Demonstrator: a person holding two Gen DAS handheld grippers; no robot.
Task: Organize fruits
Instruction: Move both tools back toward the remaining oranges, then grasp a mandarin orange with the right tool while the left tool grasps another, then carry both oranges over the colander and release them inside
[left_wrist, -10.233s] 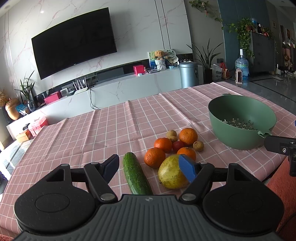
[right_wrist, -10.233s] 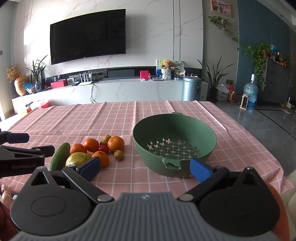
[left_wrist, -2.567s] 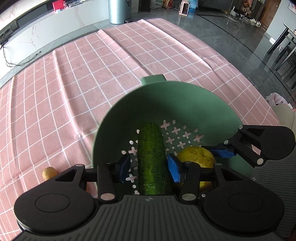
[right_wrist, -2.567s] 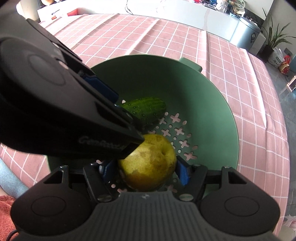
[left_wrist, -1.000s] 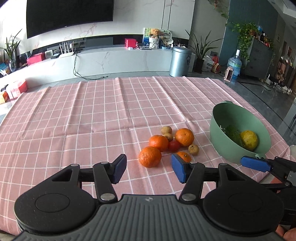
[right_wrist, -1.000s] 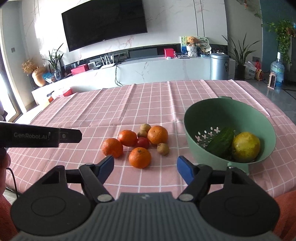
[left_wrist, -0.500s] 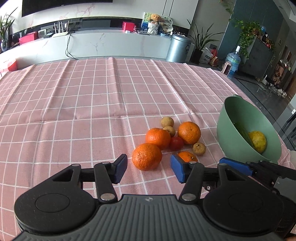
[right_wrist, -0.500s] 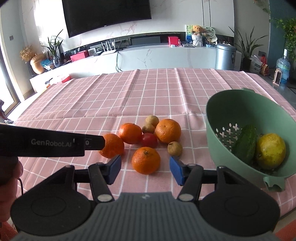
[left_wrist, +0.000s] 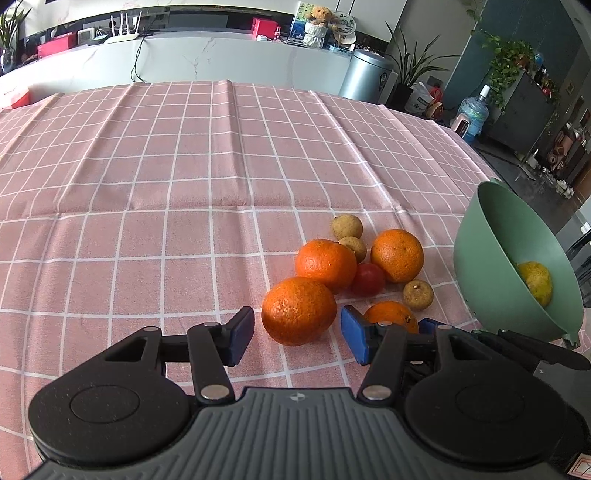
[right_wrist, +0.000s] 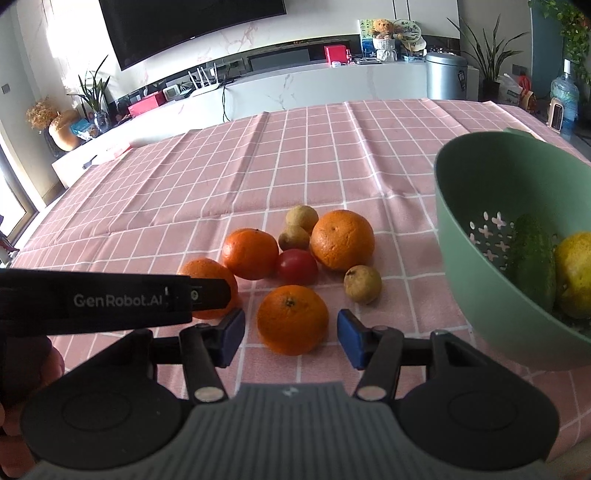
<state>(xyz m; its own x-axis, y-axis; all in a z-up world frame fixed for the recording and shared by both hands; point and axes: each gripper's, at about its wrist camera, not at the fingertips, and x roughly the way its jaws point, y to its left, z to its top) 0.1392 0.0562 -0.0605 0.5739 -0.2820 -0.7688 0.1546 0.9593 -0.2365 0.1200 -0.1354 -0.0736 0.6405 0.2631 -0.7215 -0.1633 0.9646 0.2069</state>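
Several oranges, a red fruit (right_wrist: 297, 266) and small brown fruits (right_wrist: 362, 284) lie in a cluster on the pink checked cloth. My left gripper (left_wrist: 297, 338) is open, with the nearest left orange (left_wrist: 299, 310) just ahead of its blue pads and untouched. My right gripper (right_wrist: 290, 338) has the front orange (right_wrist: 292, 319) between its pads; its jaws are closing, with gaps still showing on both sides. The left gripper's black finger (right_wrist: 110, 299) crosses the right wrist view and covers part of the left orange (right_wrist: 210, 271). The green colander bowl (right_wrist: 480, 295) holds a cucumber (right_wrist: 532, 258) and a yellow fruit (right_wrist: 576, 273).
The bowl (left_wrist: 480, 266) stands at the right, close to the table's right edge. The two grippers sit side by side, nearly touching. Bare cloth (left_wrist: 147, 184) stretches left of and behind the fruit. A white TV bench, a bin and plants stand beyond the table.
Both grippers have come down and forward onto the fruit cluster, so the oranges look larger. The right jaws have narrowed around the front orange. Earlier, the cucumber and yellow fruit went into the bowl.
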